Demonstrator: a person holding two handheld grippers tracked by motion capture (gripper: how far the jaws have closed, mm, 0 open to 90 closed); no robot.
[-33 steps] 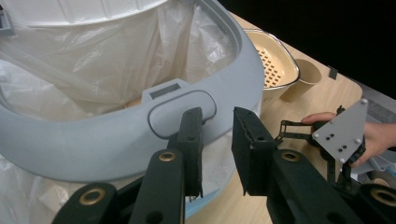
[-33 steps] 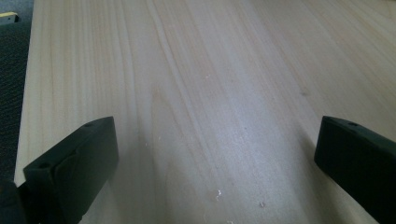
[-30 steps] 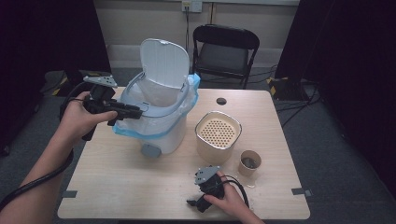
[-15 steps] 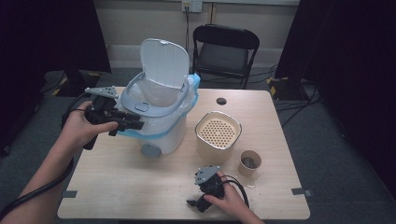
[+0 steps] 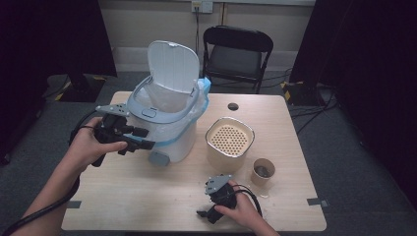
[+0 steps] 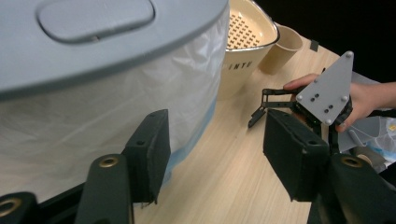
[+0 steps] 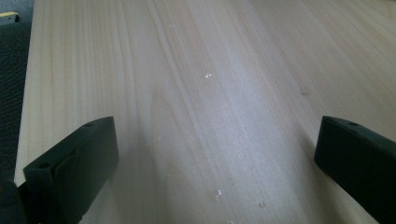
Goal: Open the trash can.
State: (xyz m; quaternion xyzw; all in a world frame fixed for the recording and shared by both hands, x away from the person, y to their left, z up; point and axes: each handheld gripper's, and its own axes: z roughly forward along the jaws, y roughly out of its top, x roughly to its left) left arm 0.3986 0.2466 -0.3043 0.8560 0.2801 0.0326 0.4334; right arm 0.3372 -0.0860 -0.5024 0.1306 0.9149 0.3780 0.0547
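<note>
While the left gripper (image 5: 139,142) hovers wide open and empty beside the lined bin (image 5: 169,115) near the table's (image 5: 147,196) left edge, a perforated container (image 5: 229,140) and paper cup (image 5: 262,171) stand rightward; the right gripper (image 5: 209,211) gapes empty at the near edge.

left gripper (image 5: 140,143): jaws apart, raised | right gripper (image 5: 205,214): jaws apart, low

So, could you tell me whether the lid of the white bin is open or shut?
Open: the lid stands upright behind the bin, exposing the liner bag inside.
</note>
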